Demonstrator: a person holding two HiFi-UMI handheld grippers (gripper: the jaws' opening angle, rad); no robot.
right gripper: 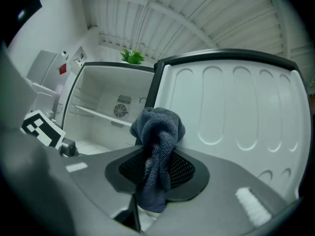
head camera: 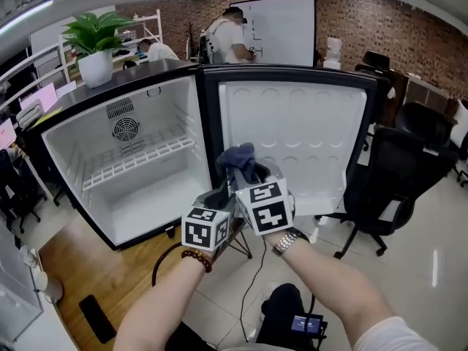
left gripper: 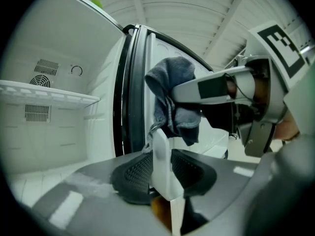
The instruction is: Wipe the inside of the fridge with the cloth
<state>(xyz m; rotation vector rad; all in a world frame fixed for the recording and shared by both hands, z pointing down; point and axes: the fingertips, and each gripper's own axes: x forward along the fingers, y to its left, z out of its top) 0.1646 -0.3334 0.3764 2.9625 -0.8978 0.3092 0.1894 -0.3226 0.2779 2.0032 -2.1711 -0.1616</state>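
The small fridge (head camera: 139, 218) stands open, its white inside bare except for a wire shelf (head camera: 139, 159); its door (head camera: 292, 130) swings out to the right. My right gripper (head camera: 248, 180) is shut on a bunched blue-grey cloth (head camera: 241, 163), which sticks up between its pads (right gripper: 184, 168) in the right gripper view. It hovers in front of the door hinge, outside the cabinet. My left gripper (head camera: 218, 199) sits just left of and below it. Its white jaws stand close together and a frayed end of the cloth (left gripper: 172, 97) hangs at their tip (left gripper: 161, 136); whether they pinch it is unclear.
A potted plant (head camera: 95, 46) stands on the fridge top. A black office chair (head camera: 398, 174) is right of the door. Cables (head camera: 252, 269) trail over the floor below my arms. People (head camera: 230, 35) stand by a whiteboard at the back.
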